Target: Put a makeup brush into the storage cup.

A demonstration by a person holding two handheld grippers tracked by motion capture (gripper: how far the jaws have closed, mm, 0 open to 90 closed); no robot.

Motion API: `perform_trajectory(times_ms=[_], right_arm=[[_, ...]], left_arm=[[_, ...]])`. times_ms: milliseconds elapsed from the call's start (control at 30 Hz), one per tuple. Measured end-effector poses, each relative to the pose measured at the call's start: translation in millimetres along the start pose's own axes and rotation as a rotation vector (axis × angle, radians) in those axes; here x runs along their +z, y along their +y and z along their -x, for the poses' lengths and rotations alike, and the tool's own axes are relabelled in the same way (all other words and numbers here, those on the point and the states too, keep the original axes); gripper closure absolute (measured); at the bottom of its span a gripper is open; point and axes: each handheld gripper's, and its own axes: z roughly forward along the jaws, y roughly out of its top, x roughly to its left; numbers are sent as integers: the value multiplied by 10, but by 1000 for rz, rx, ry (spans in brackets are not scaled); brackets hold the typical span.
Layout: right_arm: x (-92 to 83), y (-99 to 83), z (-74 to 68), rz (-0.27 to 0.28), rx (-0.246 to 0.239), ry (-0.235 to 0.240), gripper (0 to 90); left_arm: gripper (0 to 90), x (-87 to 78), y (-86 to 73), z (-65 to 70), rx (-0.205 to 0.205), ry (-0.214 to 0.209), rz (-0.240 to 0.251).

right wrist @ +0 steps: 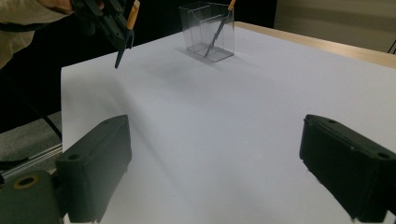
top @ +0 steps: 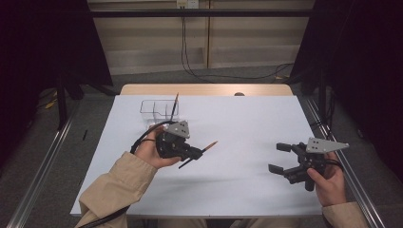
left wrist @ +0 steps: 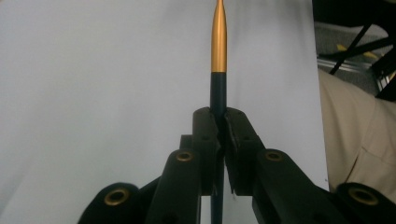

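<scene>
The left gripper, sitting left of centre in the high view, is clamping a dark pen with a gold end between its closed jaws. In the left gripper view that pen is running straight up the middle of the frame, its gold tip pointing at the top edge over the white table. The right gripper, at the lower right of the high view, is hanging over the table with its jaws spread wide and nothing between them. A clear plastic box is standing at the upper left of the table surface, with a second pen leaning inside it, its top sticking out above the rim.
</scene>
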Motion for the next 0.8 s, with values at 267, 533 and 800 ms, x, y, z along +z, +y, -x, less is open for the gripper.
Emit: perform_trajectory(times_ms=[267,533,800], right_arm=[[-3,2,3,1,-6,4,90],[1,6,-6,2,-8,7,90],[11,0,-9,1,-7,12,90]], left_arm=[[838,-76,-57,-52,-48,43,147],[838,-149,-102,-66,-87,97,285],[839,-178,-162,-97,-126,145,388]])
